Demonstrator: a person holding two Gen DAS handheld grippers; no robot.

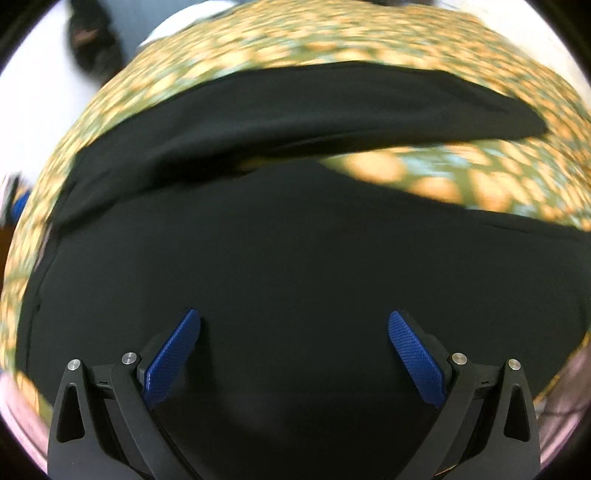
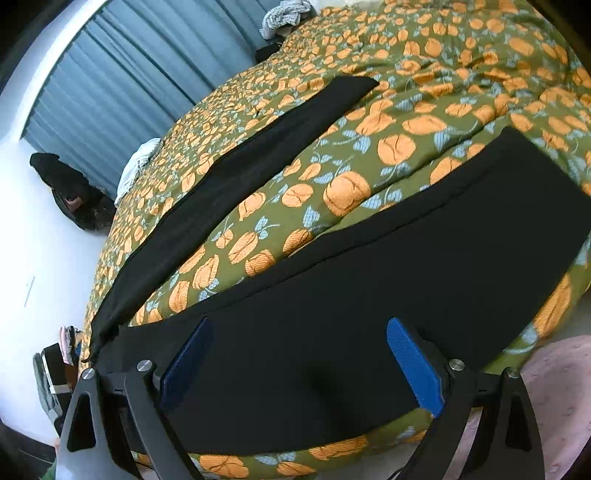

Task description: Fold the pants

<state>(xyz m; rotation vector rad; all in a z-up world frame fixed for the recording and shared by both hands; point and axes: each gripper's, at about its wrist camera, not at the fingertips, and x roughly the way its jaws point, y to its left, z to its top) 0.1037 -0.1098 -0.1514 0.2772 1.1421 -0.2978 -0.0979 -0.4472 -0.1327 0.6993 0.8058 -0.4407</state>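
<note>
With the black pants spread legs apart on the bed, the wide-open left gripper and right gripper should pinch the near leg's edge evenly, then lift together.

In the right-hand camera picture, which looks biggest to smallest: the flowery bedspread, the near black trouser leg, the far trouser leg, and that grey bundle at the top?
1. Flowery bedspread.
2. Near trouser leg, though closeness to the camera enlarges it.
3. Far trouser leg, likely similar in reality.
4. Grey bundle, far away, so unsure.
</note>
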